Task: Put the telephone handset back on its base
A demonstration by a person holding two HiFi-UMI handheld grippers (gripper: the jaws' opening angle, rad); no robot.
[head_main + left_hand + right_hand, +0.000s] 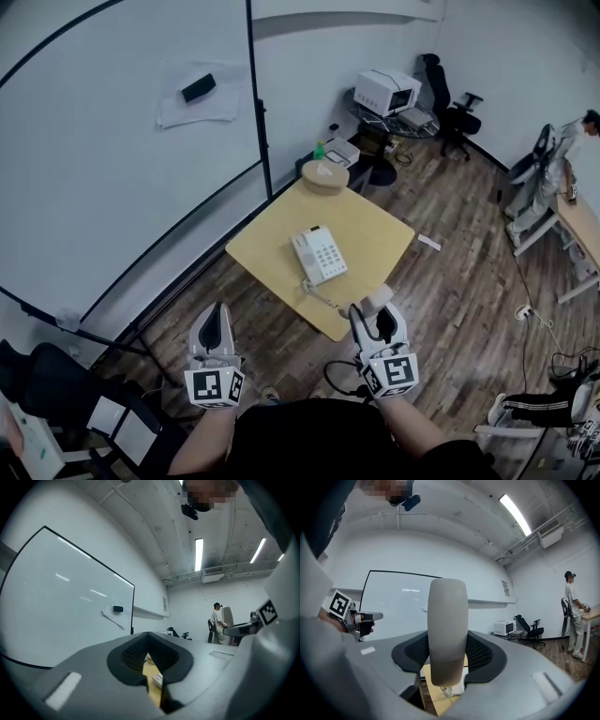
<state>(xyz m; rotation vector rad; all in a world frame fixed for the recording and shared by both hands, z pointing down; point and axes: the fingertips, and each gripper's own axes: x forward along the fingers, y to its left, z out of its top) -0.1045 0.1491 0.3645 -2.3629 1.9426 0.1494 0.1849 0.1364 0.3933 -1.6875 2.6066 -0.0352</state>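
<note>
Right claw (pixel 377 314) (pixel 448 654) clamped on the telephone handset (pixel 379 298) (pixel 448 629). Pale grey handset stands upright between the ribbed black pads, one pad pressing each side; its top sticks well above the jaws. Held in the air over the near corner of the counter (pixel 370 223), off the base and not touching it. Coiled cord (pixel 320 294) runs from the base's near end across the counter toward the handset.

Telephone base (pixel 319 255) lies flat near the middle of the counter, white, keypad up, cradle side empty. A bit of it and the cord show under the handset in the right gripper view.

Left claw (pixel 219 321) (pixel 149 654) closed at the tips, with nothing in it. Only a thin slit between the pads shows the yellow counter behind. It is held level, left of the right claw, off the counter's near-left edge over the wooden floor (pixel 469 253).

Counter is a square yellow top. A round wooden stool (pixel 324 175) is at its far corner. Whiteboard (pixel 112 159) is on the left wall with an eraser (pixel 198 88) stuck to it. Microwave (pixel 386 91) and a black office chair (pixel 457 105) are in the far corner. A person (pixel 553 164) stands at a desk on the right.
</note>
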